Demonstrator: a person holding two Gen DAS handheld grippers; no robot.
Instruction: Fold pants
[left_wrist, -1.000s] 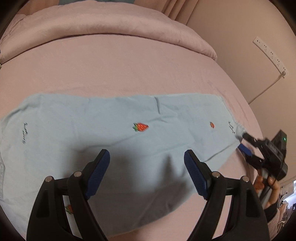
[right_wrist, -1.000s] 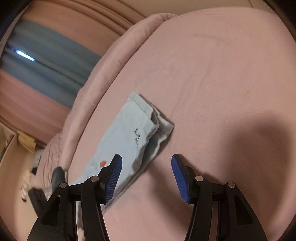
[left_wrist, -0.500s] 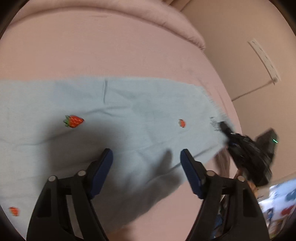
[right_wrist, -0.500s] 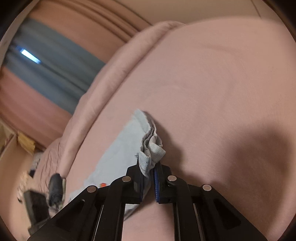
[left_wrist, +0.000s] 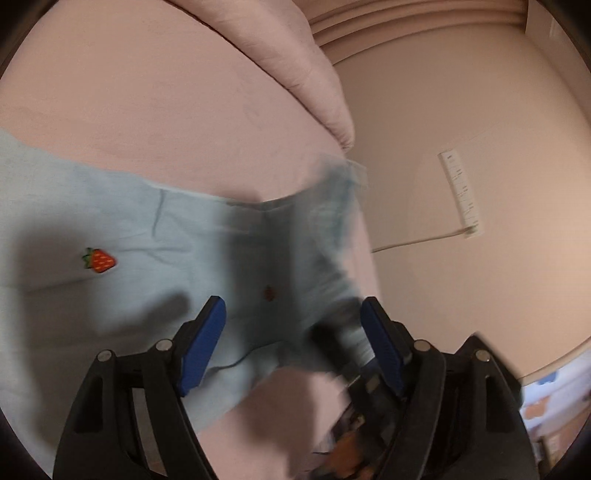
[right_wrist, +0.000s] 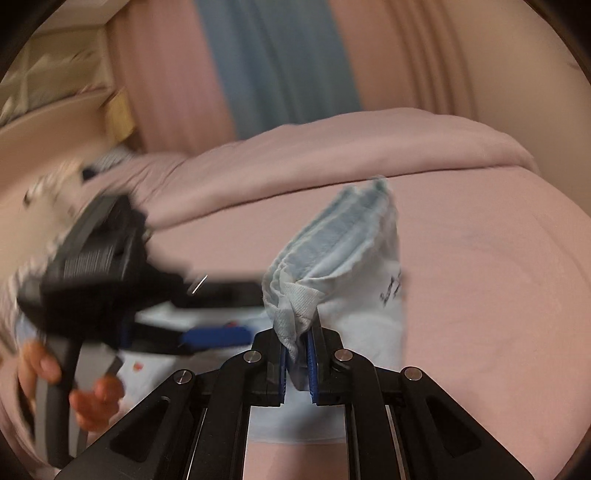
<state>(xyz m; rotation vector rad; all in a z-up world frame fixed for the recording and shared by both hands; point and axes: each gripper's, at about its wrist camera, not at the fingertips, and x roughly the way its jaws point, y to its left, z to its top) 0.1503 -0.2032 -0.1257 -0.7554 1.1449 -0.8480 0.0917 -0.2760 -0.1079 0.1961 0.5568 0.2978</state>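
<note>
Left wrist view: left gripper (left_wrist: 291, 343) jaws opening, spread over light-blue pants (left_wrist: 122, 229) lying flat on the pink bed (left_wrist: 147, 92), nothing pinched; hem end lifting, blurred. Right wrist view: right gripper (right_wrist: 297, 363) pinching the bunched hem, raising it off the bed.

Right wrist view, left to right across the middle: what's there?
Hand → left gripper, jaws opening, nothing between them → bunched pants end clamped in the right gripper → bare pink bed sheet.
</note>
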